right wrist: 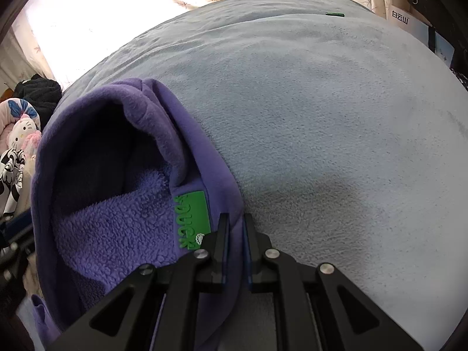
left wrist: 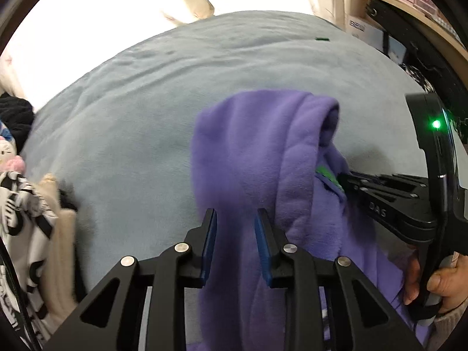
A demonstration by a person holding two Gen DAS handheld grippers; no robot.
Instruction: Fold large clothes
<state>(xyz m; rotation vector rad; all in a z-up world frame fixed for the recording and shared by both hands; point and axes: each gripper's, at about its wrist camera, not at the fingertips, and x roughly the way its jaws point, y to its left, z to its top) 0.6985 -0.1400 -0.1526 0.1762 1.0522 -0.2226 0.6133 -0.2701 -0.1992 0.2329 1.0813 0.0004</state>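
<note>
Two grippers: my right gripper [right wrist: 235, 251] pinches purple fleece hoodie [right wrist: 117, 204] at neckline; left gripper [left wrist: 235, 242] narrow, fabric between, unclamped. Next: clamp, spread on bed [right wrist: 321, 117].

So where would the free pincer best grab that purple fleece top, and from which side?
Probably the thick rolled hem of the purple fleece top, coming from above on the side away from the right gripper. That gripper is shut on the edge beside the green label, so a second hold further along the same edge would let the cloth spread. The left gripper already straddles a hanging fold.
</note>
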